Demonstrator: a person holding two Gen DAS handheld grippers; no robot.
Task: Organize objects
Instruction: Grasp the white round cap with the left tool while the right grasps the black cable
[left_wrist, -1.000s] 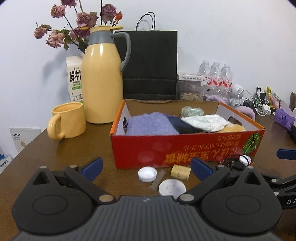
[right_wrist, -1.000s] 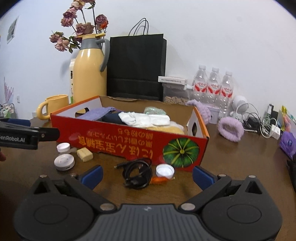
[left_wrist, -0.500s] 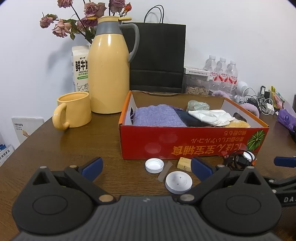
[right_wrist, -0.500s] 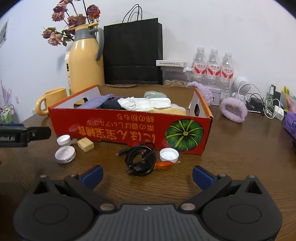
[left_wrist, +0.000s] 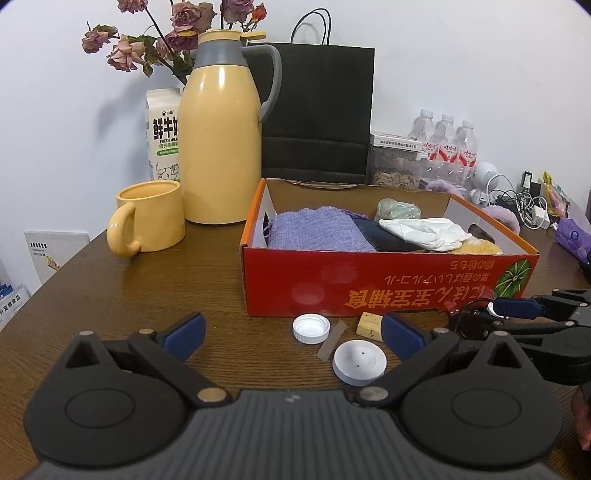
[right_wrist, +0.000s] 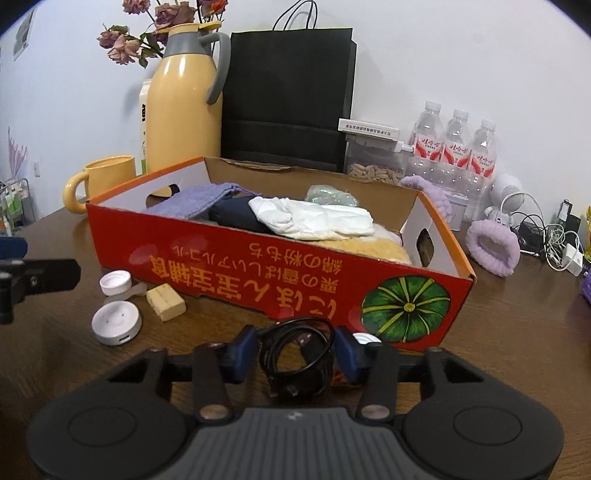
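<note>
A red cardboard box (left_wrist: 369, 291) (right_wrist: 258, 266) holds folded cloths in purple, dark blue and white. In front of it lie a white bottle cap (left_wrist: 311, 328) (right_wrist: 115, 283), a white round puck (left_wrist: 359, 363) (right_wrist: 116, 323), a tan block (left_wrist: 369, 324) (right_wrist: 166, 302) and a coiled black cable (right_wrist: 297, 360). My right gripper (right_wrist: 295, 352) has its blue pads on either side of the cable coil, jaws narrowed around it on the table. My left gripper (left_wrist: 291, 334) is open and empty, just short of the cap and puck.
A yellow mug (left_wrist: 147, 218), a yellow thermos (left_wrist: 221, 140), a milk carton (left_wrist: 162, 136) and a black paper bag (left_wrist: 317, 110) stand behind the box. Water bottles (right_wrist: 454, 147), a purple fuzzy band (right_wrist: 491, 247) and chargers (right_wrist: 554, 243) crowd the right.
My right gripper moved forward to the cable and its jaws closed in around the coil. My left gripper drew back slightly and stayed open.
</note>
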